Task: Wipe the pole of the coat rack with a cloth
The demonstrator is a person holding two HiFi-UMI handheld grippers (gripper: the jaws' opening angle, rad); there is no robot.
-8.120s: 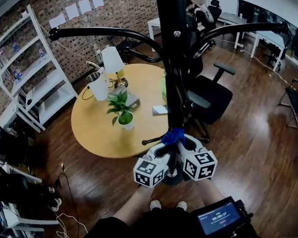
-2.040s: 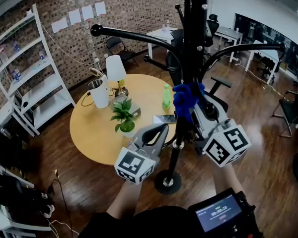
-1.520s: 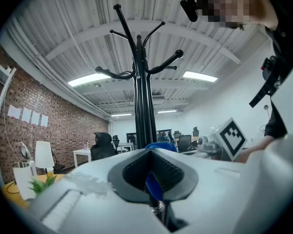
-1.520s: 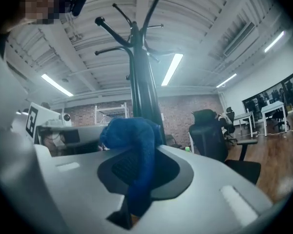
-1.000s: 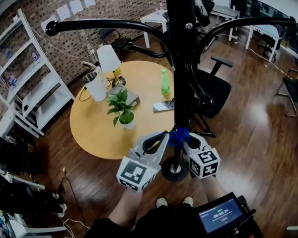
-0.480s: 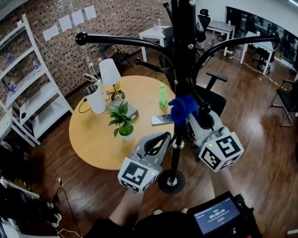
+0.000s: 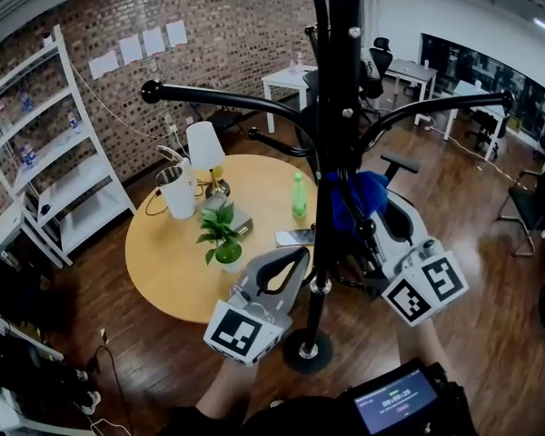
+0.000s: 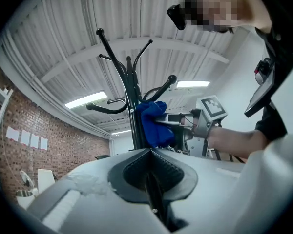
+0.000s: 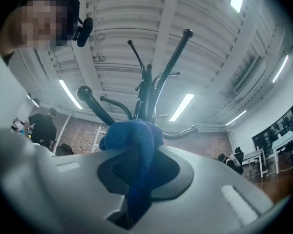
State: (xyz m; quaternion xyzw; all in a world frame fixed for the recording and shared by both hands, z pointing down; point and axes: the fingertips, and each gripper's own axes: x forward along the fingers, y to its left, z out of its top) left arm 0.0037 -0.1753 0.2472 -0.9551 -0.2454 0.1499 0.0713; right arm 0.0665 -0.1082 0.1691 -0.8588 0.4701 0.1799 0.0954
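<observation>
Wiping stroke: an upward pass along the coat rack, judged well under way.
Shelving: white metal shelving unit [image 7: 64,180], far to the left of the left claw, against the brick wall [image 7: 218,25].
Table: round pale wooden table [image 7: 163,257], left of and beyond the left claw; it carries a white lamp [image 7: 204,143], a small green potted plant [image 7: 220,234] and a green plastic bottle [image 7: 298,198].
Left claw: grey two-jaw left claw [image 7: 300,254], jaws closed together with nothing between them; its tip is just beside the pole, and contact cannot be told.
Base: black round foot [image 7: 307,351], below the left claw.
Pole: black metal coat rack pole [image 7: 338,107], upright, directly ahead of both claws.
Cloth: crumpled blue cloth [image 7: 356,200], bunched over the right claw's tip and lying against the right side of the pole, just under the curved black arms [image 7: 227,98].
Right claw: grey two-jaw right claw [image 7: 371,221], clamped on the cloth; held higher than the left claw.
Change: a second ago the cloth sat low on the pole, level with the left claw's tip; half a second ago it was partway up; now it is clearly above that claw.
Meaning: the lower stretch has probably been covered; the stretch above the arms is likely still to do and would call for a higher reach.
</observation>
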